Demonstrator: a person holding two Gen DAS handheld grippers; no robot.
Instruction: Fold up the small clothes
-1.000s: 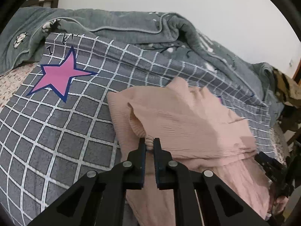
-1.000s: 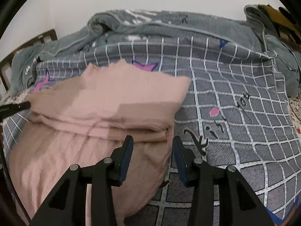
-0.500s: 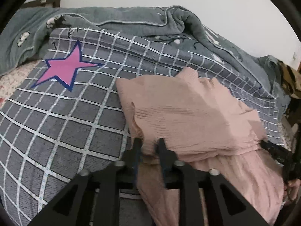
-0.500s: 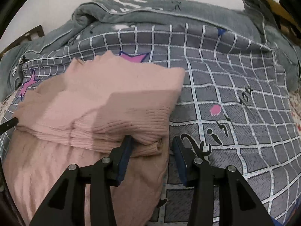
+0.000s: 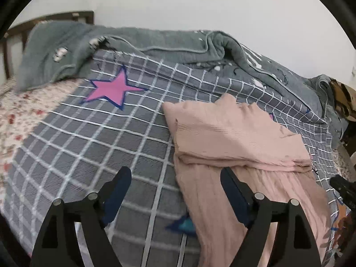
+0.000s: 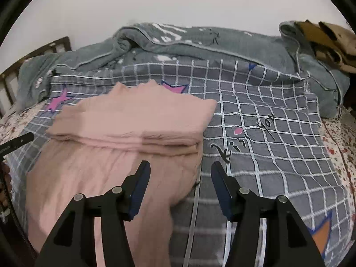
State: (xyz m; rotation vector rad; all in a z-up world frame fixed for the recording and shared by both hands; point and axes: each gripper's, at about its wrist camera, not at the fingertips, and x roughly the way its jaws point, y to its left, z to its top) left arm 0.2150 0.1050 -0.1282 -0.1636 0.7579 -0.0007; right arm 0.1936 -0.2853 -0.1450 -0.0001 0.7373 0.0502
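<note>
Both grippers, left [image 5: 175, 191] and right [image 6: 180, 183], are opening, empty; soft, light pink garment [image 6: 138, 120] — pinch its loose hem at 6 o'clock

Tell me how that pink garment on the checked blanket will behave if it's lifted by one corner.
The pink garment would probably droop: it looks thin and creased. The folded top layer would likely slide off, since nothing pins it. It seems light, barely denting the checked blanket.

Bunched blanket [image 5: 155, 42] behind open quilt [image 5: 89, 146]
</note>
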